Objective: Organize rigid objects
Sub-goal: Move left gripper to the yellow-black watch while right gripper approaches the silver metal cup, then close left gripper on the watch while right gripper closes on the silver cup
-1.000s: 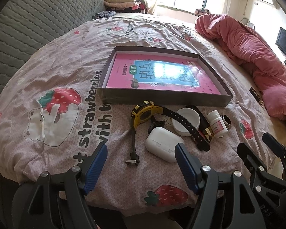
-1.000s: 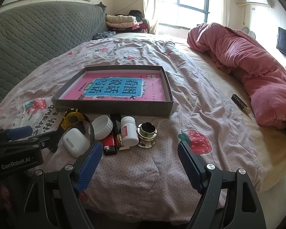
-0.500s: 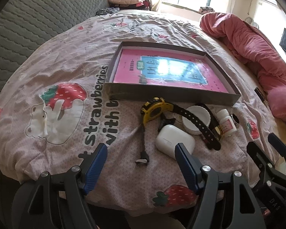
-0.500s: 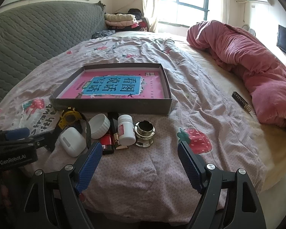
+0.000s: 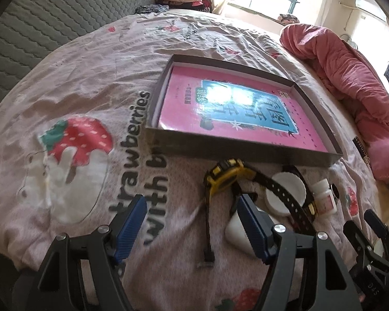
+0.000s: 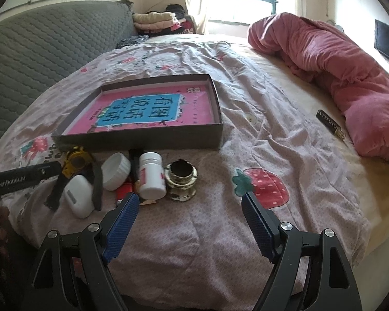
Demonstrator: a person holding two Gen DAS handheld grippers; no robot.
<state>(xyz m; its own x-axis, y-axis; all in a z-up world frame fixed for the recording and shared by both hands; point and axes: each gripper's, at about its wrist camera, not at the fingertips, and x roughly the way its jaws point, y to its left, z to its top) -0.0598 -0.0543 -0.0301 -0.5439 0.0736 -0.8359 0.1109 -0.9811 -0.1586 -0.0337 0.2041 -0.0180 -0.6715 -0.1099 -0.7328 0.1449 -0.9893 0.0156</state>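
Note:
A shallow grey box holding a pink book lies on the bed. In front of it sit a yellow watch with a black strap, a white earbud case, a white round lid, a white pill bottle, a red lighter and a gold-rimmed jar. My left gripper is open just short of the watch and the case. My right gripper is open, near the bottle and the jar.
The bed sheet has a strawberry print. A rolled pink quilt lies along the right side, with a dark slim bar beside it. A grey padded headboard rises on the left. Folded clothes sit by the window.
Both grippers have moved forward toward the small objects. In the left view the scene has slid right, and the earbud case now sits partly behind the right finger. Both stay open.

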